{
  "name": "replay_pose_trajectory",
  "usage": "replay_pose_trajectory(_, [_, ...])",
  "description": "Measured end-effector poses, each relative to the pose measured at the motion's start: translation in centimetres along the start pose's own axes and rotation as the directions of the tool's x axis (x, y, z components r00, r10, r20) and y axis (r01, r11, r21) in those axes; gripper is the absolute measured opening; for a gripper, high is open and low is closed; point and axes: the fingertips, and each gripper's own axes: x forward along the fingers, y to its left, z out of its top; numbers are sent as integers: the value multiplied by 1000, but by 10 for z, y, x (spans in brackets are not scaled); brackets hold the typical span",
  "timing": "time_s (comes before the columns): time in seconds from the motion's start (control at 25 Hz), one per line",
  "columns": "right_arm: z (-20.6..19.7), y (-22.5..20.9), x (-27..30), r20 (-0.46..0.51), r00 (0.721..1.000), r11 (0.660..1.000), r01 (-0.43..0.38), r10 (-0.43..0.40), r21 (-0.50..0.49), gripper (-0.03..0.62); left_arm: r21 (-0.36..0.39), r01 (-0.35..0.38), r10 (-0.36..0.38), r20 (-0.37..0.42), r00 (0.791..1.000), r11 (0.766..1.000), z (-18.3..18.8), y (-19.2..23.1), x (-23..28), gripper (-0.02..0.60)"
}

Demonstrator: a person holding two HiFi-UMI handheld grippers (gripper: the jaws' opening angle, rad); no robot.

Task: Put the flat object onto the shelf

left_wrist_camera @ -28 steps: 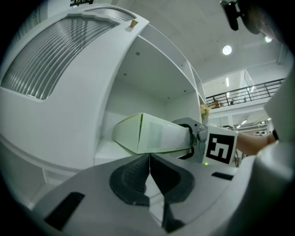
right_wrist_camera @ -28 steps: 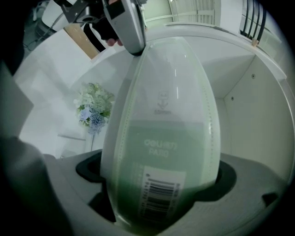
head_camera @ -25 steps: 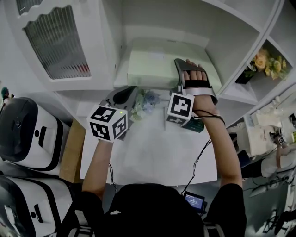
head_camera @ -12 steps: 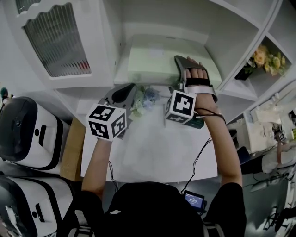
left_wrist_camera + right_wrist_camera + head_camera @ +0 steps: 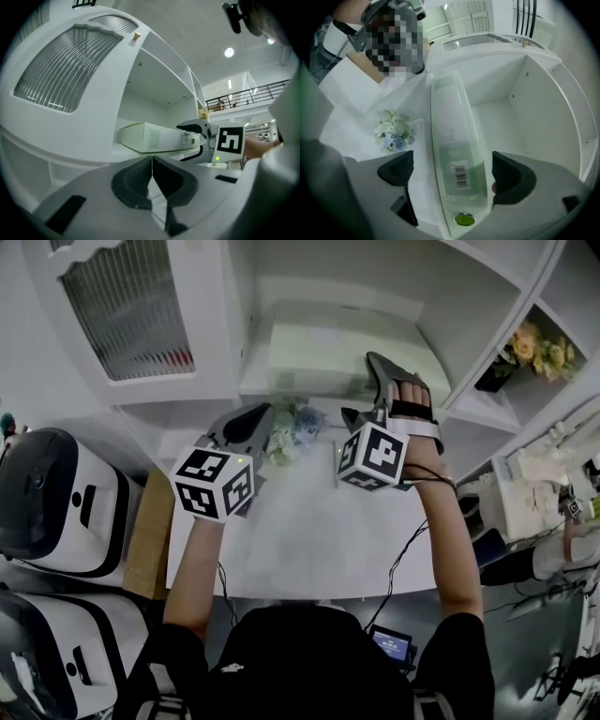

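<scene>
Here's the flat box [image 5: 323, 351], pale green, lying on the white shelf [image 5: 441, 352] in the open compartment just right of the ribbed cabinet door [image 5: 131, 306]. The right tool [image 5: 370, 395] is up at the box's right end with its jaws spread wide. In the right gripper view, the box [image 5: 452, 136] runs lengthwise between them. The left pad [image 5: 396, 169] stands clear of its side and the right pad [image 5: 508, 177] sits close against the other edge. Whether that pad touches, I cannot tell. A barcode label [image 5: 461, 176] and a round green sticker [image 5: 463, 219] show on the near end.

Over on the other side, the left tool [image 5: 246, 426] hovers above the white bench [image 5: 300, 549], below the shelf. In the left gripper view its jaws [image 5: 152, 164] are pressed together with nothing between them, and the box [image 5: 150, 137] sits beyond with the right tool [image 5: 199, 129] at its end.

A small bunch of pale flowers [image 5: 289, 430] lies on the bench between the two tools. Yellow flowers [image 5: 530, 341] sit in a shelf compartment far right. White machines [image 5: 52, 507] stand left of the bench, beside a cardboard box [image 5: 150, 531].
</scene>
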Motion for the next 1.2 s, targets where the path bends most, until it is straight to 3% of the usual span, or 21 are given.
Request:
replay_pose_trajectory(0.28, [4,-1,-24,-10,1000,993,11,-10,117,503,16,5,-5,-1,1000,1000,-1,-4,-18,6])
replay_pose_trajectory(0.44, [7,3,-39,3,1000,971,3,-4,239,477,31,4,-4,2,1000,999,-5,-7,-30,6])
replay_pose_trajectory(0.52, [8,4,-46,9,1000,952,10,-13,305,394,34,3,-3,0,1000,999,-7,-7,-35,6])
replay_pose_trajectory(0.6, [7,7,-53,13,1000,930,4,-9,368,355,33,4,-4,0,1000,999,-8,-7,-40,6])
replay_pose_trajectory(0.8, [-7,17,-68,24,1000,837,-30,20,546,262,39,-5,5,17,1000,999,-6,-12,-45,6])
replay_pose_trajectory(1.04, [-27,31,-84,-1,1000,757,-20,27,653,133,53,-4,2,24,1000,999,-5,-28,-48,6])
replay_pose_trajectory(1.2, [-35,36,-98,5,1000,727,-16,17,687,76,69,-8,7,24,1000,998,-4,-43,-47,6])
